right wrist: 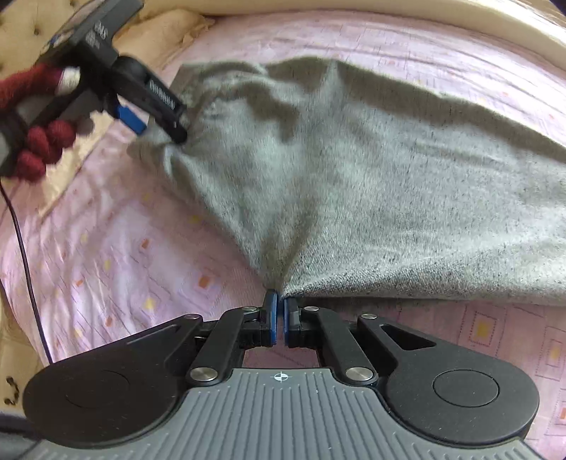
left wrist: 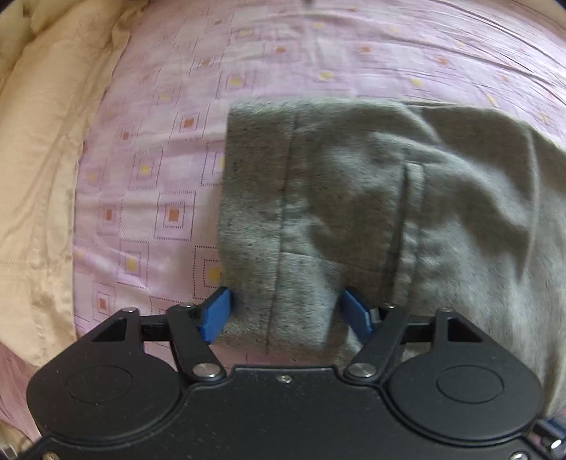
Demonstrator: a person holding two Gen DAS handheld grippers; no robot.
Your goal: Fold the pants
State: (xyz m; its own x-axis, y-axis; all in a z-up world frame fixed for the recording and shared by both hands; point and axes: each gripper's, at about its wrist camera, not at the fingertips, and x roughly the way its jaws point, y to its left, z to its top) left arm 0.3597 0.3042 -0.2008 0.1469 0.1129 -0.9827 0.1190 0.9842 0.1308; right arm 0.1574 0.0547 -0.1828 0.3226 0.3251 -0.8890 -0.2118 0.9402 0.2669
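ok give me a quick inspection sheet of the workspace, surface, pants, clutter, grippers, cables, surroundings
surface: pink patterned bedsheet, wrinkled, with small orange and yellow squares
job's things: grey pants spread on the sheet, bunched and lifted at two gripped spots
clutter: nothing seen
grippers: left hand-held gripper has its blue pads apart with a fold of the pants between them, whether it pinches cannot be told; right hand-held gripper is shut on the pants' near edge; red-gloved hand holds the left one
cables: thin dark cable runs down over the sheet below the gloved hand
surroundings: beige quilt along the sheet's side; tufted beige headboard
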